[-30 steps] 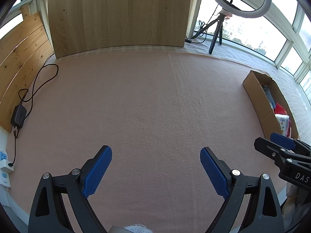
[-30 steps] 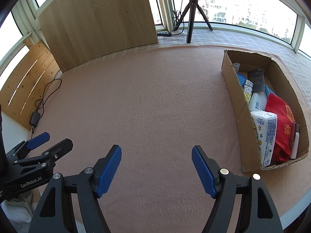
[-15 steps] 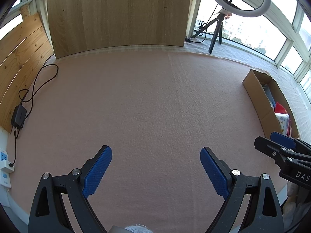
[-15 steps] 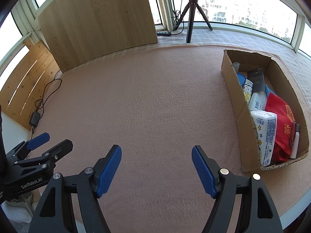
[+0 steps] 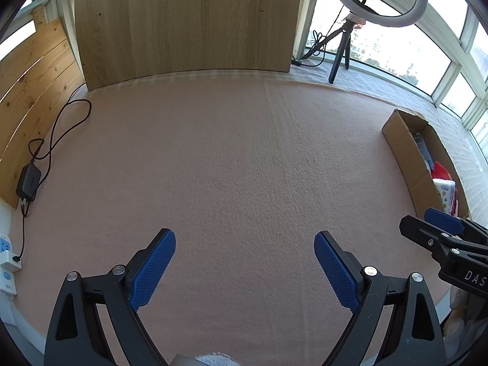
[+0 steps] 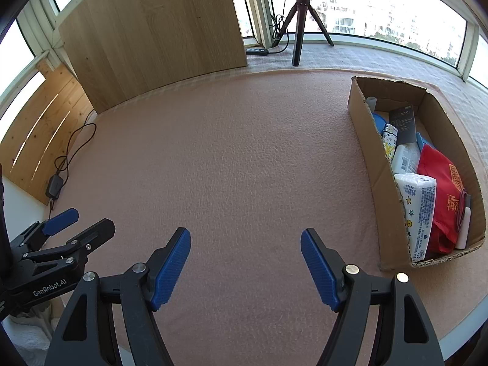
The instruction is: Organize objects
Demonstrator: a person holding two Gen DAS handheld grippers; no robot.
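Observation:
A cardboard box (image 6: 366, 140) lies on the pink cloth at the right, holding a white tissue pack (image 6: 419, 210), a red bag (image 6: 442, 189), a dark card (image 6: 404, 122) and several smaller items. The same box (image 5: 405, 155) shows at the right edge of the left wrist view. My right gripper (image 6: 245, 244) hovers open over bare cloth, left of the box, nothing between its blue pads. My left gripper (image 5: 244, 245) is open too, over bare cloth further left. Each gripper appears at the edge of the other's view.
A wooden panel (image 5: 186, 21) stands at the back, slatted wood (image 5: 27, 91) at the left. A black power adapter (image 5: 28, 181) with cable lies by the left edge, near a wall socket (image 5: 6, 253). A ring light tripod (image 6: 300, 27) stands behind the cloth by the windows.

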